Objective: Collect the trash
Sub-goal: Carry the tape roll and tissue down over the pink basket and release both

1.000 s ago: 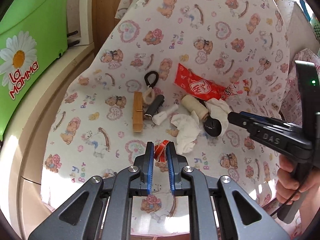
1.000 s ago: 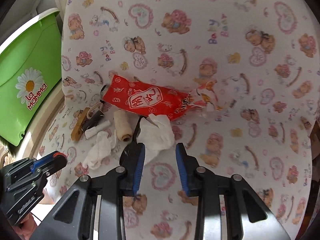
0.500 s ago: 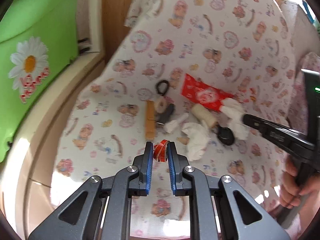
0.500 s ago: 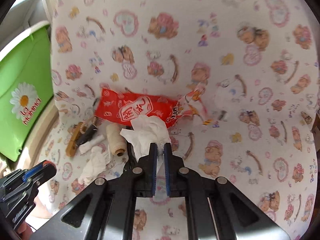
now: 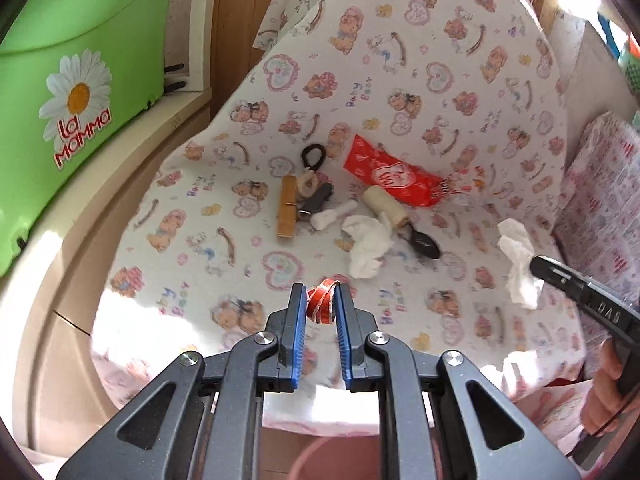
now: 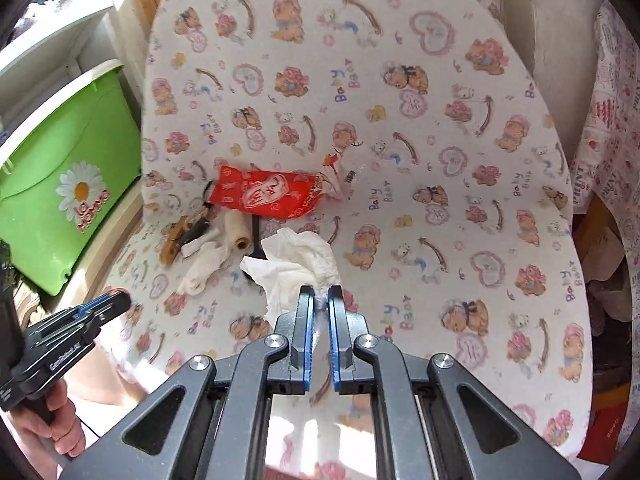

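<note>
Our left claw (image 5: 320,308) was squeezed almost shut on a little red strip of wrapper (image 5: 321,303), and the strip was up off the cloth. Our right claw (image 6: 319,304) was pinched tight on a crumpled white tissue (image 6: 296,264). In the left view that tissue hung from the tip of the right claw, up in the air, away from the pile.

So we had two bits of trash in our claws, one in each. None of it had gone into a bin yet, as far as we could see. We think this was about the early middle of the job.

More things lay on the surface, which had a teddy bear cloth (image 5: 440,80) over it. There was a big red snack bag (image 5: 390,176) and one more white tissue (image 5: 366,246) close to it. Those two looked like trash to us, so they were left to pick up.

Beside them lay a roll of pale thread (image 5: 386,208), a wooden clothes peg (image 5: 287,212), a black hair tie (image 5: 314,156) and a small dark thing we could not make out. We could not tell if those counted as trash.

A green bin (image 5: 60,100) with a daisy on it stood off to the left side. It may be where the trash goes, but we could not be sure.
</note>
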Tool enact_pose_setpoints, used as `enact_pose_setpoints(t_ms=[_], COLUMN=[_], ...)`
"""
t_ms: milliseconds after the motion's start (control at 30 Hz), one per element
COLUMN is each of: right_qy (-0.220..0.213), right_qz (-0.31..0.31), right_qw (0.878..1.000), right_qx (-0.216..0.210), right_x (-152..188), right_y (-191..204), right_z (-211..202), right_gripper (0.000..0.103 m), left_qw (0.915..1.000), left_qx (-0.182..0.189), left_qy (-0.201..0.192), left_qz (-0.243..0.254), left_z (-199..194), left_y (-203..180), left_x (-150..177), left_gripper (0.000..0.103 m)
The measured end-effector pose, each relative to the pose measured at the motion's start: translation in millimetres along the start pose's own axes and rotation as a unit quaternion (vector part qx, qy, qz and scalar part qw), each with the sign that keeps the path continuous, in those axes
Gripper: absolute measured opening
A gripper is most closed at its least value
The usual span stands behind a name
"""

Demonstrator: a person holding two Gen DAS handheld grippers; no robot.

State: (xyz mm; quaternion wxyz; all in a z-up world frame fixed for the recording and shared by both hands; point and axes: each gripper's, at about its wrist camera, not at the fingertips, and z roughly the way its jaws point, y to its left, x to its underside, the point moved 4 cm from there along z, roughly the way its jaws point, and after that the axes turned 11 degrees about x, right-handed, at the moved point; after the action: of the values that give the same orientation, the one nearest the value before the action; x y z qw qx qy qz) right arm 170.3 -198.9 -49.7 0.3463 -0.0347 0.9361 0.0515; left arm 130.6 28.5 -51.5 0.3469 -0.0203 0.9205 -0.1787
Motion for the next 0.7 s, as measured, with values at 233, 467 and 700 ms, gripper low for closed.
enact_pose_setpoints(t_ms=[233, 467, 700], right_qy=[-0.012, 0.013, 0.039], right_qz=[-0.008, -0.015, -0.027], right_qw=[1.000, 1.000, 0.999], right_qx=[-0.004, -0.015, -0.019], right_x=[35, 83, 113], right_y=[-5, -2, 9], right_z=[-46, -72, -82], right_gripper=[0.008, 0.008, 0.008], left_qw=[0.9999, 0.9969, 0.9984], left_qx=[0.006, -0.021, -0.010], left_qy=[0.007, -0.014, 0.028], left_qz=[0.009, 0.075, 0.048], left_z=[-14, -49, -42], left_y=[-24, -57, -61], left_x=[36, 74, 103], left_gripper=[0.014, 0.014, 0.014])
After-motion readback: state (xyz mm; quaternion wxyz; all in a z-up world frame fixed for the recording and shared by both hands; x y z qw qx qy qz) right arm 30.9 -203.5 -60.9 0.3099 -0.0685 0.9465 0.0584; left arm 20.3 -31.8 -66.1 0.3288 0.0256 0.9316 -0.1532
